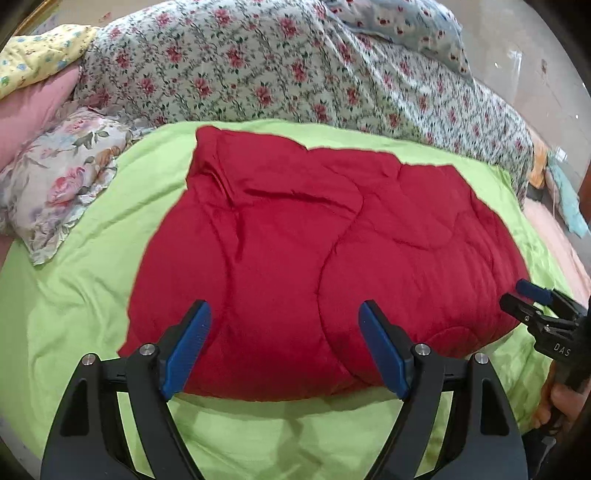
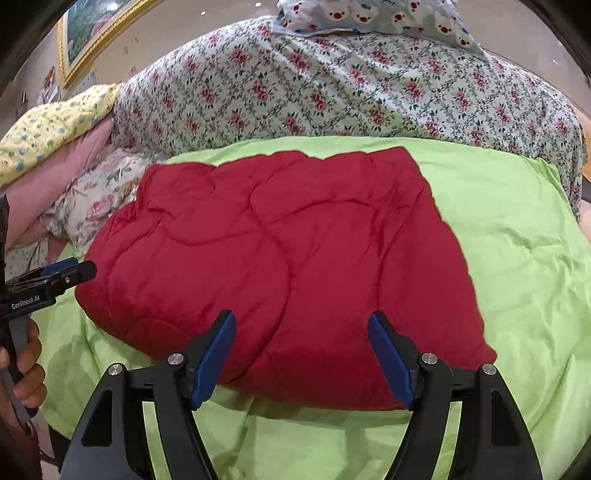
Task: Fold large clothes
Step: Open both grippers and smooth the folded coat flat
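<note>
A red quilted blanket (image 1: 317,258) lies folded in a thick bundle on a lime green sheet (image 1: 74,314); it also shows in the right wrist view (image 2: 280,266). My left gripper (image 1: 284,317) is open and empty, its blue pads hovering over the bundle's near edge. My right gripper (image 2: 301,325) is open and empty over the near edge too. The right gripper also shows in the left wrist view (image 1: 521,295) at the bundle's right end. The left gripper also shows in the right wrist view (image 2: 70,271) at the bundle's left end.
A rose-patterned quilt (image 1: 266,66) is heaped behind the bundle. A floral pillow (image 1: 62,184), a pink pillow (image 1: 33,110) and a yellow cloth (image 1: 40,55) lie at the left. A bear-print pillow (image 2: 388,16) sits on the heap. The green sheet (image 2: 517,240) lies bare at the right.
</note>
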Tool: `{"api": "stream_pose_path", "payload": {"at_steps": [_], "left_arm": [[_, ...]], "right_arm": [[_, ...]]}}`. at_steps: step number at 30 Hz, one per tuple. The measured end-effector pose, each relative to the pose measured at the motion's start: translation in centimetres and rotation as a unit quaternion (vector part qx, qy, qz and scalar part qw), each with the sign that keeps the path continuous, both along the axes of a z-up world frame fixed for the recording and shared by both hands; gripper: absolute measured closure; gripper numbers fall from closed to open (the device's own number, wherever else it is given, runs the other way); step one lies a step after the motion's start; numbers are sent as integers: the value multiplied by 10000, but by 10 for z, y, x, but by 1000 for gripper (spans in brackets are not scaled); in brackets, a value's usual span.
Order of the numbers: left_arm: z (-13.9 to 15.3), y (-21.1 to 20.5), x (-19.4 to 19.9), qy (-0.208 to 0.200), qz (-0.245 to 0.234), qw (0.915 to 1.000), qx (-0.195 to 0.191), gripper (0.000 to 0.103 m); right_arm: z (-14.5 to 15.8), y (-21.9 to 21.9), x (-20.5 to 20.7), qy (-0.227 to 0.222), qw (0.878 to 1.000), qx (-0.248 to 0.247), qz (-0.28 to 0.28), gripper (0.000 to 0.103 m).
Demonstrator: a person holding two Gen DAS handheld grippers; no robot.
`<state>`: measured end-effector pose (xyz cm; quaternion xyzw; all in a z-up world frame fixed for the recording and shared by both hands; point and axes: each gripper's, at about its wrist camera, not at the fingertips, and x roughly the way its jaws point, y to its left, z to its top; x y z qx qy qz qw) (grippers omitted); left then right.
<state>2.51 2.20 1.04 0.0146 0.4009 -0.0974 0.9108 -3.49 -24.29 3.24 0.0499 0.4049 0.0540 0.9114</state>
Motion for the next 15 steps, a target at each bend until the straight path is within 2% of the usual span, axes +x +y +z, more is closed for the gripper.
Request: {"api": "stream_pose_path", "payload": {"at_steps": [3, 7, 15], "left_arm": [[-15, -2, 9, 221, 145, 9994, 226, 20], [-24, 4, 19, 274, 248, 9991, 184, 8], [-34, 16, 42, 341, 662, 9972, 89, 0]], "right_arm": [[-9, 0, 5, 82, 9999, -115, -38, 28], [-22, -11, 14, 170, 9996, -109, -172, 27], [-33, -32, 37, 181, 9990, 14, -404, 26]]}}
